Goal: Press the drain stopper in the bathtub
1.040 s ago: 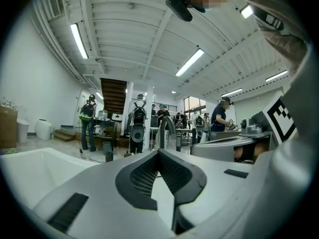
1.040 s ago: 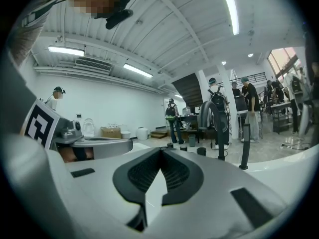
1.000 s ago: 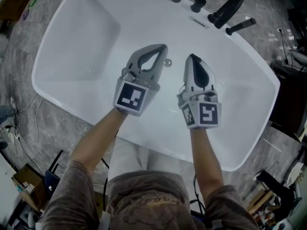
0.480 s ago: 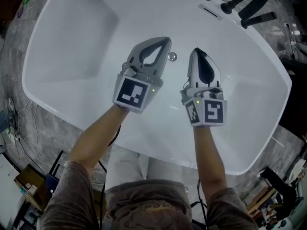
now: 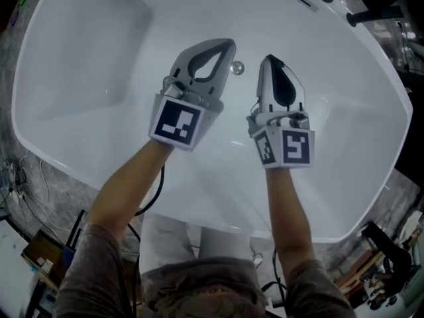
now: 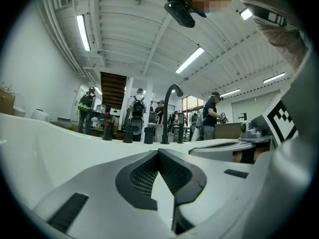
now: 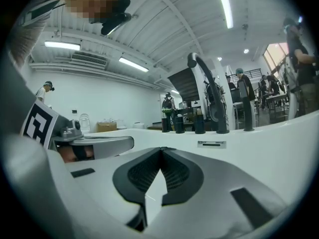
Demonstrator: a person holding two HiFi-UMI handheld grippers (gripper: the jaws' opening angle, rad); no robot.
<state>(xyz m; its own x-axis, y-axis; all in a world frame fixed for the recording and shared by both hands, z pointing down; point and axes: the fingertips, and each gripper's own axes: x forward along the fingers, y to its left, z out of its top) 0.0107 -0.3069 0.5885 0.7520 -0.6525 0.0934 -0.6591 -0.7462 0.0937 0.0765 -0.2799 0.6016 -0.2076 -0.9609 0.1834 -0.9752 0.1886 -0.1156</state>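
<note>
Small round chrome drain stopper (image 5: 236,67) low on the floor of the glossy white oval bathtub (image 5: 86,91), uncovered. Holds the grey left gripper (image 5: 227,44) just left of the stopper, tip near it but apart in the head view; jaws pressed together at the tips, nothing between. Holds the grey right gripper (image 5: 268,59) just right of the stopper, jaws likewise closed tip to tip and empty. Beyond the stopper, on the tub's far rim, a black curved faucet (image 6: 170,112) and a row of black knobs (image 6: 128,133). Farther behind the stopper, people (image 6: 212,114) standing under ceiling strip lights.
</note>
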